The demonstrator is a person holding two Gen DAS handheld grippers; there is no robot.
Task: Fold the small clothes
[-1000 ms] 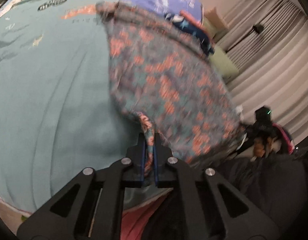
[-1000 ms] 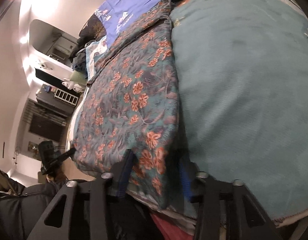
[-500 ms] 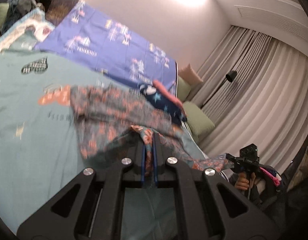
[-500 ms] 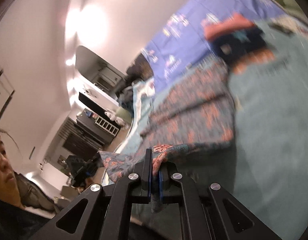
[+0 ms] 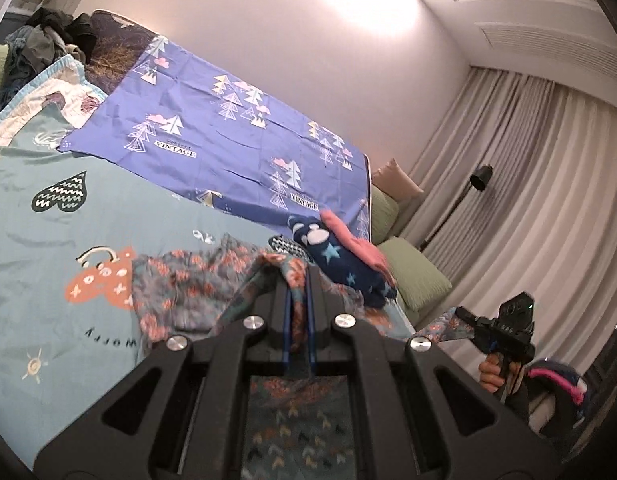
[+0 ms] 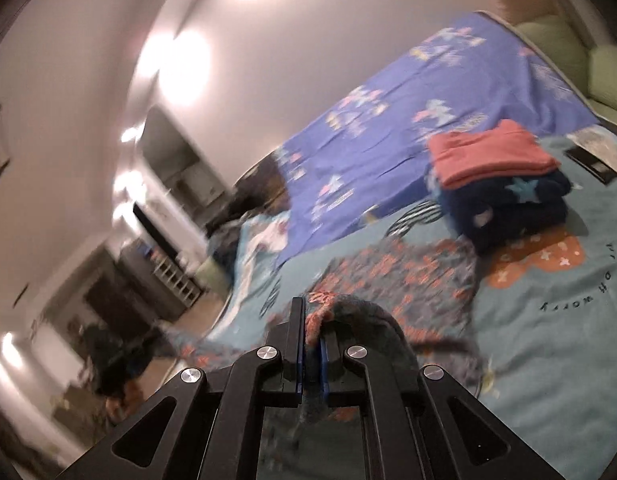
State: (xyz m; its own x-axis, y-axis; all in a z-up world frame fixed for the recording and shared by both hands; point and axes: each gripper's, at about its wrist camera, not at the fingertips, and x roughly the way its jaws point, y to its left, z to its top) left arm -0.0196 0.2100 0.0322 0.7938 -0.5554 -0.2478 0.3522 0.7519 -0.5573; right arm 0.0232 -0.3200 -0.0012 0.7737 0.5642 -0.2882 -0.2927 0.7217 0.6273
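Floral cloth, one garment [image 5: 196, 292], is pinched at two edges by two tools, left tool [image 5: 297, 320] and right tool [image 6: 311, 344], each clamped tight on it. Its far part lies on the bed [image 5: 48, 248], near two folded clothes [image 6: 500, 184].

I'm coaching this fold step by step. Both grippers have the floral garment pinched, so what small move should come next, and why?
Probably carry both held edges forward toward the far end of the floral garment and lay them down. The left gripper and right gripper are each shut on an edge, while the garment's far part lies on the teal blanket, short of the folded stack.
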